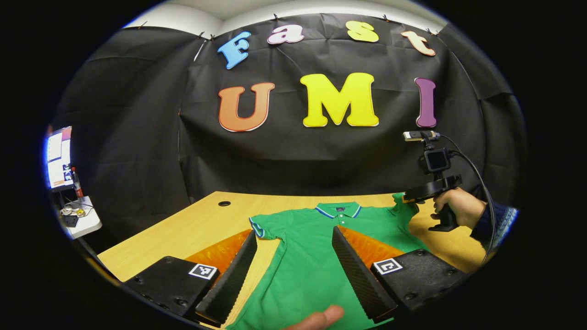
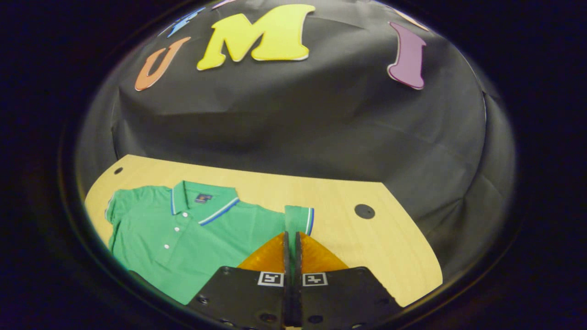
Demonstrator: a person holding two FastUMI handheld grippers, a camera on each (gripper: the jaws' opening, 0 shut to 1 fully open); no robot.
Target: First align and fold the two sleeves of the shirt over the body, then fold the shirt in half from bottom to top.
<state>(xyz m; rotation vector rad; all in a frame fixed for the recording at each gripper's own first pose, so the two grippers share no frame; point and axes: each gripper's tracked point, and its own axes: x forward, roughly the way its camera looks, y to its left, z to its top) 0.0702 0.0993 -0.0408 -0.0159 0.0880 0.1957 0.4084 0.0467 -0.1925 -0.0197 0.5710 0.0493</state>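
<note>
A green polo shirt [image 1: 307, 261] with a blue-and-white trimmed collar lies face up on the wooden table [image 1: 202, 220]. My left gripper [image 1: 293, 233] hangs open above the shirt's chest, its fingers spread wide near the left sleeve [image 1: 263, 225]. Farther off in the left gripper view, a hand holds my right gripper [image 1: 412, 196] at the shirt's other sleeve. In the right gripper view, my right gripper [image 2: 291, 234] is shut on the hem of that sleeve [image 2: 298, 217], which is lifted slightly off the table. The rest of the shirt [image 2: 192, 233] spreads out to the left.
The table [image 2: 367, 243] has a round cable hole [image 2: 364, 211] beside the held sleeve and another [image 1: 224, 203] at its far left corner. A monitor [image 1: 59, 158] and a white side table [image 1: 82, 220] stand off the left edge. A fingertip [image 1: 323, 317] shows at the bottom.
</note>
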